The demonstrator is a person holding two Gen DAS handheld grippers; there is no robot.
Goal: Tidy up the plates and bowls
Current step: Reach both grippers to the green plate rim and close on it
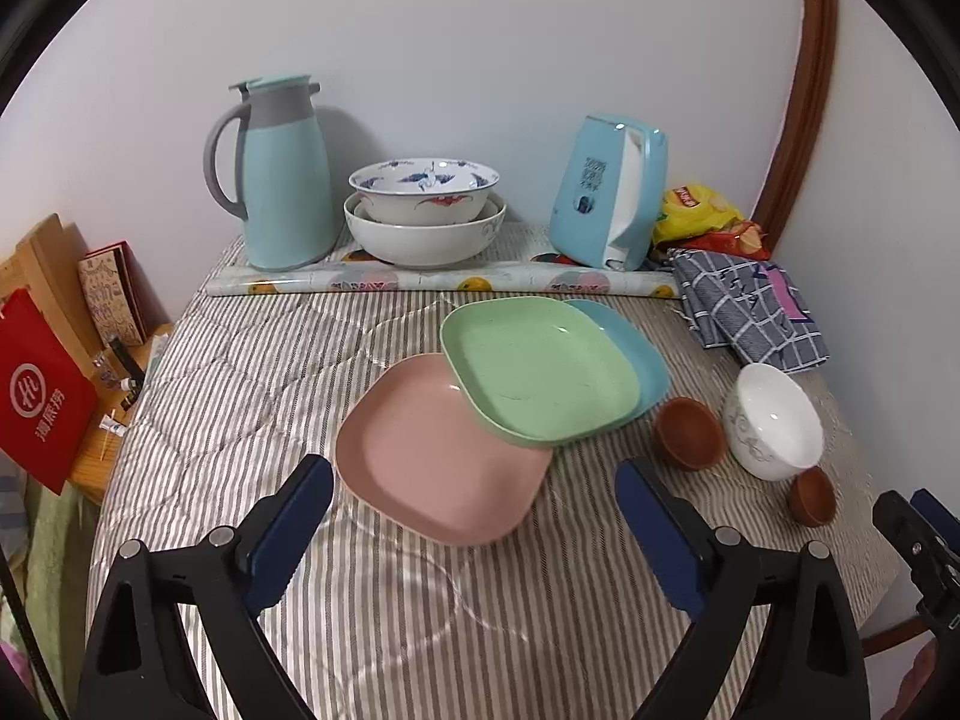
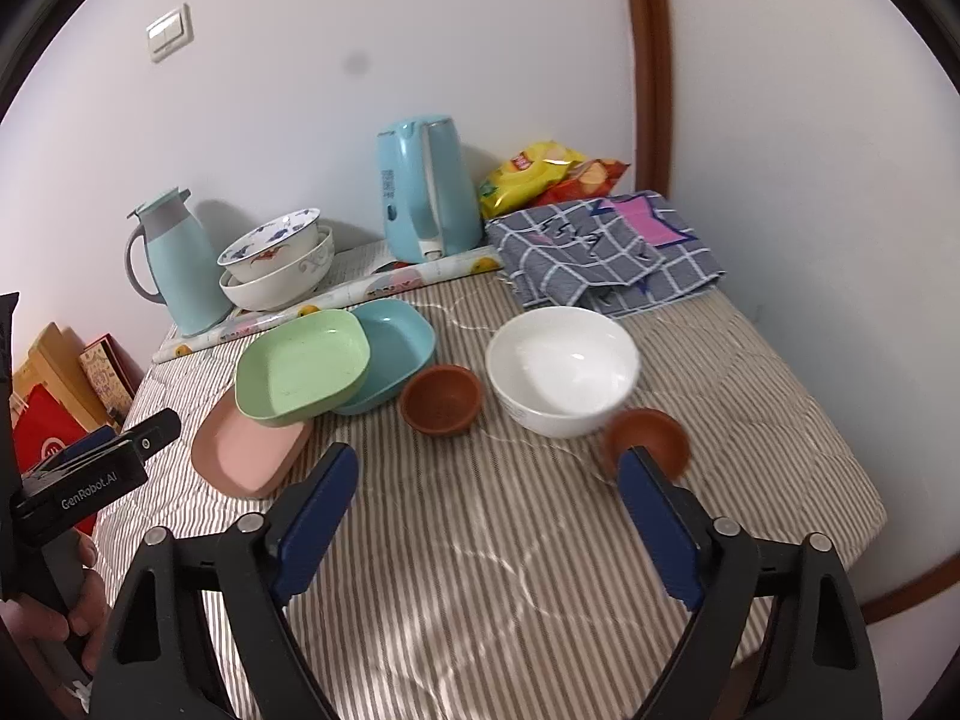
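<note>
Striped quilted cloth (image 1: 240, 372) covers the table where a green square plastic plate (image 1: 540, 369) overlaps pink (image 1: 432, 468) and blue (image 1: 636, 354) ones, a white ceramic bowl (image 2: 561, 369) just beside, as the left gripper (image 1: 474, 504) and right gripper (image 2: 486, 486) hover empty, jaws spread wide.
</note>
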